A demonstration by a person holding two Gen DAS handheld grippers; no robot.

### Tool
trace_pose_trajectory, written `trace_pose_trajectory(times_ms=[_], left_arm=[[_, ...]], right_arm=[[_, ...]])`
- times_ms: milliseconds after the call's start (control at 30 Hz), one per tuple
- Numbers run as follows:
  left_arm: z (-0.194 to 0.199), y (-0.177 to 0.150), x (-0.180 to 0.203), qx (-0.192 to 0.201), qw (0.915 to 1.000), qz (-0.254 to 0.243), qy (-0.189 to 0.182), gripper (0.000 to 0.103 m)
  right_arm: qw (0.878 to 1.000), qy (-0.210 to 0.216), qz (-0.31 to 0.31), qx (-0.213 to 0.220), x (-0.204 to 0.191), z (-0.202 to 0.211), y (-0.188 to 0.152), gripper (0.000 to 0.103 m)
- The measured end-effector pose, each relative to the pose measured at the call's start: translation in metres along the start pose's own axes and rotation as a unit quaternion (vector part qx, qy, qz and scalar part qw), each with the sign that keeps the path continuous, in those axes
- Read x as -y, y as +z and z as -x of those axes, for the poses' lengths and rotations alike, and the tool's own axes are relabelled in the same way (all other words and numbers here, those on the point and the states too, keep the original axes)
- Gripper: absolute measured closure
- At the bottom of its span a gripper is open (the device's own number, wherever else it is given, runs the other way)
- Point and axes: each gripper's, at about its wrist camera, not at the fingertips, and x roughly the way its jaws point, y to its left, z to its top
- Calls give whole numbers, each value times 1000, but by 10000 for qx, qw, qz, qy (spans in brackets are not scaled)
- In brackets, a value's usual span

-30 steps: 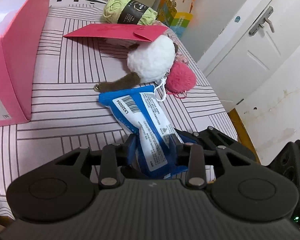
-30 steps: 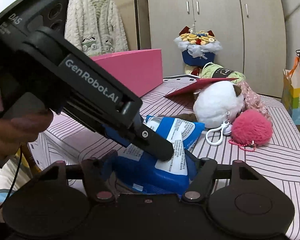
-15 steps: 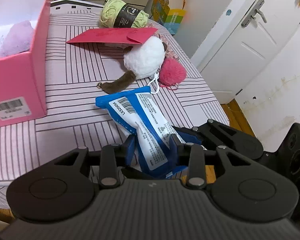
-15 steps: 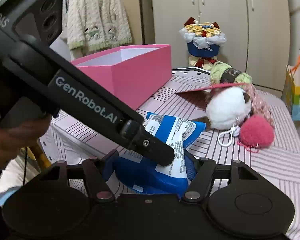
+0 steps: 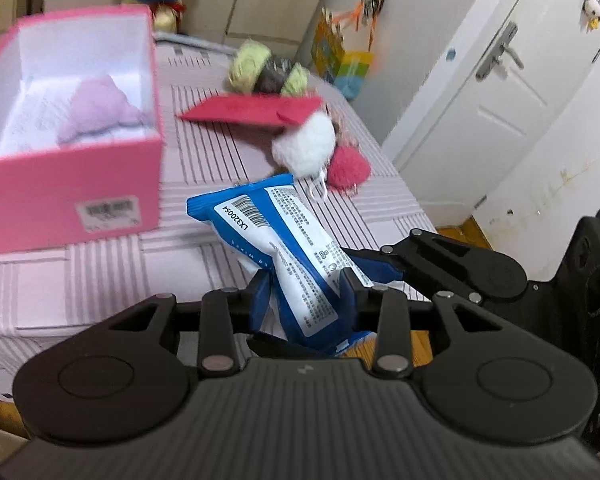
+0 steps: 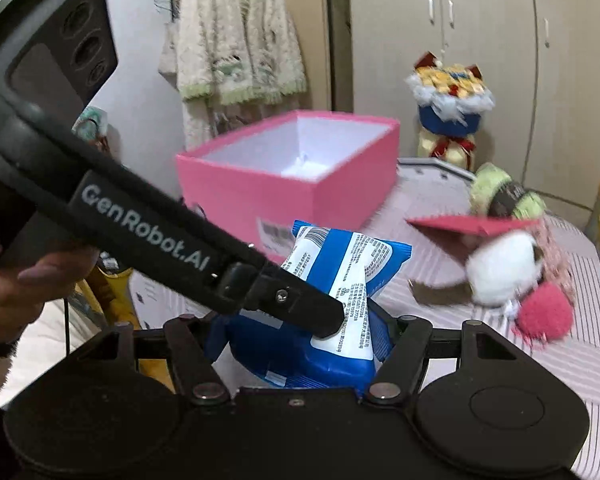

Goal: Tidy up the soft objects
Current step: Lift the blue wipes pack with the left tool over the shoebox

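Observation:
Both grippers hold one blue and white soft packet (image 5: 284, 240) in the air above the striped table (image 5: 100, 272). My left gripper (image 5: 304, 300) is shut on its lower end. My right gripper (image 6: 300, 332) is shut on the same packet (image 6: 340, 280) from the other side. The open pink box (image 5: 68, 184) stands at the left with a lilac soft thing (image 5: 100, 112) inside; it also shows in the right wrist view (image 6: 300, 184). A white plush ball (image 5: 304, 148), a pink pompom (image 5: 348, 168) and a green yarn ball (image 5: 268, 72) lie further back.
A red envelope (image 5: 252, 112) rests on the white plush. A white door (image 5: 480, 92) is on the right past the table edge. Cupboards (image 6: 480, 60) and a hanging cardigan (image 6: 236, 40) stand behind the table.
Both grippers have risen with the packet and swung towards the pink box. The box interior with the lilac thing has come into view. The grip has not changed.

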Motion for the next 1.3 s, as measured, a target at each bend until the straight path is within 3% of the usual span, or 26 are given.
trace_pose_trajectory(times_ms=[333, 600, 833, 1300], left_arm=[[58, 30, -17, 843, 9952, -149, 467, 67], [66, 73, -57, 1108, 9912, 129, 715, 67], [48, 101, -100, 890, 9909, 434, 914, 66], [-4, 116, -176, 19, 9867, 1426, 783, 62]], right_arm=[[9980, 223, 192, 566, -22, -11, 61, 31], [9966, 566, -101, 584, -10, -57, 111, 31], [9950, 989, -73, 143, 5, -109, 138, 31], [9775, 1622, 450, -1273, 17, -192, 154, 31]])
